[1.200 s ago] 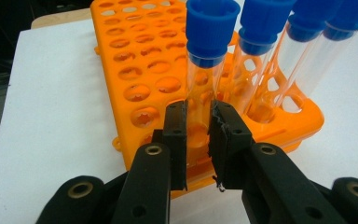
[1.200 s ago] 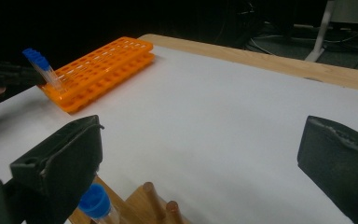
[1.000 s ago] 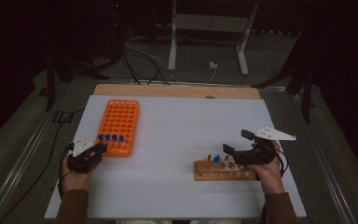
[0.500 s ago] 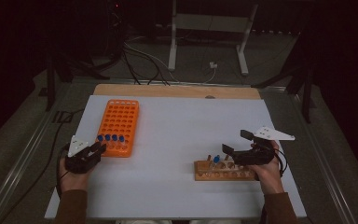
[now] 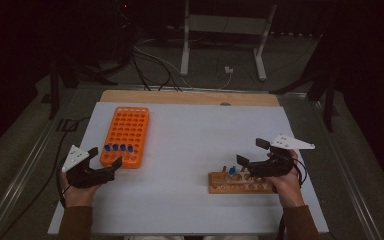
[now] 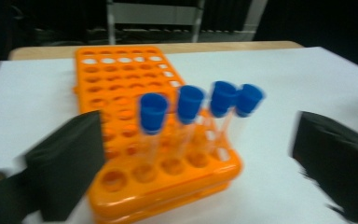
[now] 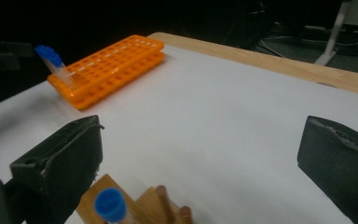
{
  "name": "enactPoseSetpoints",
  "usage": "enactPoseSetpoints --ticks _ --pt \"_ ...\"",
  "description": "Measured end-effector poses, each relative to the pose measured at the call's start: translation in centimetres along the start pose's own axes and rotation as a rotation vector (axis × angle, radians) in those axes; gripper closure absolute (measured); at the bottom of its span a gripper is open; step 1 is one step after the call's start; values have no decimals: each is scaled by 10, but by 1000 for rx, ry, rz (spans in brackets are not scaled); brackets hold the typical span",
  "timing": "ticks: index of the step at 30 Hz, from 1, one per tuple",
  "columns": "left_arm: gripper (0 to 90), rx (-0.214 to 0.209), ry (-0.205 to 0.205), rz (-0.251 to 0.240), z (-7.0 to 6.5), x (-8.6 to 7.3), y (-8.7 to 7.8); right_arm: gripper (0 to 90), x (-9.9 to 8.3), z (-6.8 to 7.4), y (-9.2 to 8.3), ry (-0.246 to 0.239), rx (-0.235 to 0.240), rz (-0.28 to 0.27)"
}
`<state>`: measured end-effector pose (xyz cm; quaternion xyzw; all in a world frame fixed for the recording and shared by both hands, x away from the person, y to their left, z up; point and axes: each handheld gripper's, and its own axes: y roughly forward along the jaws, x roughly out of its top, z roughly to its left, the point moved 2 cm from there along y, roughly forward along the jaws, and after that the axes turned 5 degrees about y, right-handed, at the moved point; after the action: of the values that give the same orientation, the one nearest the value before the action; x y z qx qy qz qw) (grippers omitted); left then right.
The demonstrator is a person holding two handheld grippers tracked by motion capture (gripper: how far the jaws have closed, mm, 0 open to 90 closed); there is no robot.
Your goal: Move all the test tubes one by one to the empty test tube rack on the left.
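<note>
An orange tube rack (image 5: 128,131) lies at the left of the white sheet, with several blue-capped tubes (image 5: 119,148) upright in a row near its front end. My left gripper (image 5: 105,157) sits just in front of that end; its jaws have just been opening and stand wide, nothing pressed between them. In the left gripper view the tubes (image 6: 189,105) stand in the rack (image 6: 121,79) beyond the parted jaws. My right gripper (image 5: 252,152) is open over a wooden rack (image 5: 215,184) that holds one blue-capped tube (image 5: 232,171). That tube (image 7: 109,205) shows at the bottom of the right gripper view.
The white sheet (image 5: 195,130) covers a wooden board whose far edge (image 5: 190,97) shows. A metal stand (image 5: 220,25) and cables lie on the floor beyond the table. Dark supports stand at both sides.
My left gripper's jaws have parted from shut to wide, and the hand has drawn back a little from the row of tubes. The right hand has stayed put.
</note>
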<state>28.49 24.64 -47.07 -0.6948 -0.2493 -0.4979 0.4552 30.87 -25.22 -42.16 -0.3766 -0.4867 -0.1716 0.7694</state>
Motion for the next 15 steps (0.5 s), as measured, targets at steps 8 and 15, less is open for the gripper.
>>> enactPoseSetpoints --ticks 8,15 --pt "12 3 38 -12 -10 5 -2 17 -2 13 1 -49 42 49" --pt "11 12 39 -32 -11 5 -4 62 -4 23 -1 -97 80 92"
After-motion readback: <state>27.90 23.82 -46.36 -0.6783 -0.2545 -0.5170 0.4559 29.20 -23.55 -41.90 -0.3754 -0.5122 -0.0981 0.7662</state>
